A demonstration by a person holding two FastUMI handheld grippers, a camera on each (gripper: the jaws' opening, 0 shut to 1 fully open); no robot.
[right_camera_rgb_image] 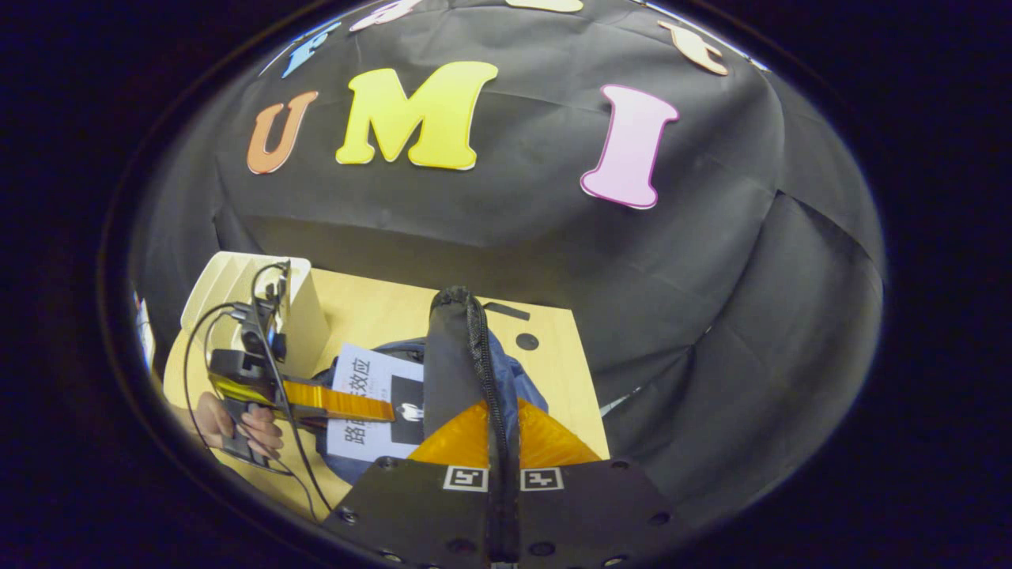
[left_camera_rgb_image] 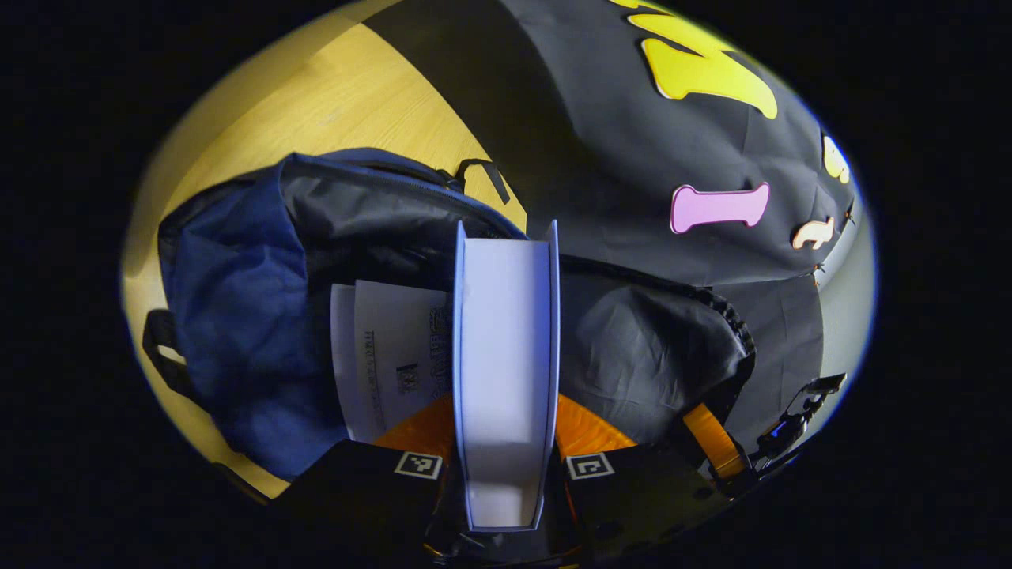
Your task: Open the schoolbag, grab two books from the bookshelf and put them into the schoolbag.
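The blue schoolbag point(left_camera_rgb_image: 237, 316) lies open on the wooden table, its black lining showing. A white book point(left_camera_rgb_image: 391, 356) sits inside its mouth. My left gripper point(left_camera_rgb_image: 504, 415) is shut on a second book point(left_camera_rgb_image: 506, 332), held edge-on with white pages and a pale blue cover, over the opening. My right gripper point(right_camera_rgb_image: 503, 433) is shut on the bag's black zippered flap point(right_camera_rgb_image: 455, 356) and holds it up. In the right gripper view, the left gripper point(right_camera_rgb_image: 348, 403) reaches across a white book cover point(right_camera_rgb_image: 360, 375) at the bag's mouth point(right_camera_rgb_image: 514, 379). The right gripper's orange finger point(left_camera_rgb_image: 711, 438) shows at the flap's edge point(left_camera_rgb_image: 648, 356).
A white bookshelf point(right_camera_rgb_image: 304, 312) stands on the table behind the left gripper. A hand point(right_camera_rgb_image: 237, 423) holds that gripper, with cables trailing from it. Bare tabletop point(left_camera_rgb_image: 340, 103) lies beyond the bag. The table's right edge point(right_camera_rgb_image: 589, 379) meets the black cloth wall.
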